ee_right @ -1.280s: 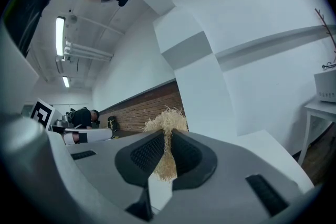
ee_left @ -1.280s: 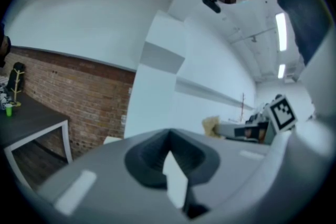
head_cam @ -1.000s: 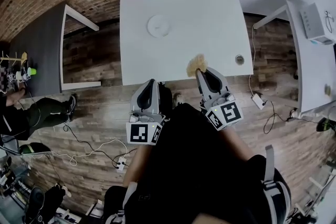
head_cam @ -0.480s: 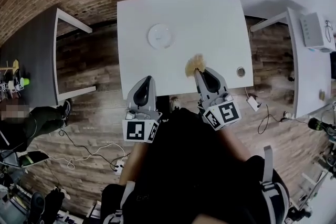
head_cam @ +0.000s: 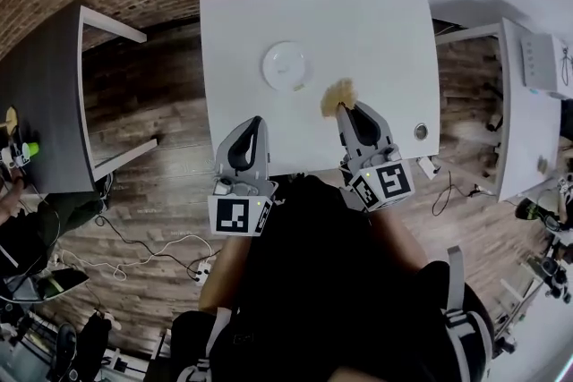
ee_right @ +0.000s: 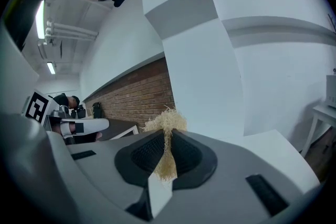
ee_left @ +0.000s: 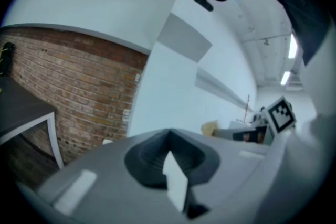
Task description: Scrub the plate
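Observation:
A small round white plate point(head_cam: 286, 66) lies on the white table point(head_cam: 376, 31), left of its middle. My right gripper point(head_cam: 343, 109) hovers over the table's near part, right of and nearer than the plate, shut on a tan fibre scrubber point(head_cam: 337, 94). In the right gripper view the scrubber point(ee_right: 166, 122) sticks out from between the closed jaws of the right gripper point(ee_right: 167, 136). My left gripper point(head_cam: 252, 125) is over the table's near edge, below the plate, jaws together with nothing in them. In the left gripper view the left gripper point(ee_left: 169, 139) points up at a wall.
A small round metal object point(head_cam: 421, 131) sits near the table's right front corner. A dark grey table point(head_cam: 45, 85) stands at the left and another white table point(head_cam: 537, 94) at the right. Cables run over the wood floor point(head_cam: 152, 219).
The view has shifted closer over the white table. Both grippers have come forward over its near edge toward the plate, the right one still holding the scrubber.

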`<action>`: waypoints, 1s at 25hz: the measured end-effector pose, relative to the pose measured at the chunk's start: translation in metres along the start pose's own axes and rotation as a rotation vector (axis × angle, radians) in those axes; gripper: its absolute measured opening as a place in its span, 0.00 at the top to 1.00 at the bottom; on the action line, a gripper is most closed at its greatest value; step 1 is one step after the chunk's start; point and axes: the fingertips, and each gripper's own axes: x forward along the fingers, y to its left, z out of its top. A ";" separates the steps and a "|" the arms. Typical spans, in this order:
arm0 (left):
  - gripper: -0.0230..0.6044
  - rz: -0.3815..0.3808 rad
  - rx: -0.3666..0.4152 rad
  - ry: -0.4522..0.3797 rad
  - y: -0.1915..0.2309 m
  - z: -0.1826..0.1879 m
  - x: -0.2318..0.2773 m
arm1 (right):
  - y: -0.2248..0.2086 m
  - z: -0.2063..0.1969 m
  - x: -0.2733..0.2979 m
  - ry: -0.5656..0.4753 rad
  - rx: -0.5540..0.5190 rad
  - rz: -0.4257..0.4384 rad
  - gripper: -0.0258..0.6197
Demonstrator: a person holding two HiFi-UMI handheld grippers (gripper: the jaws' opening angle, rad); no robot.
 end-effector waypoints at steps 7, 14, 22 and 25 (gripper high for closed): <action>0.96 -0.052 -0.006 0.039 0.030 -0.007 0.032 | -0.006 -0.004 0.049 0.041 -0.007 -0.040 0.90; 0.96 -0.034 -0.019 0.067 0.046 -0.017 0.061 | -0.024 -0.019 0.081 0.091 -0.005 -0.046 0.90; 0.96 0.031 -0.046 0.091 0.061 -0.043 0.093 | -0.050 -0.071 0.123 0.215 0.004 -0.011 0.90; 0.96 0.039 -0.054 0.102 0.068 -0.053 0.101 | -0.058 -0.095 0.138 0.261 0.010 -0.008 0.90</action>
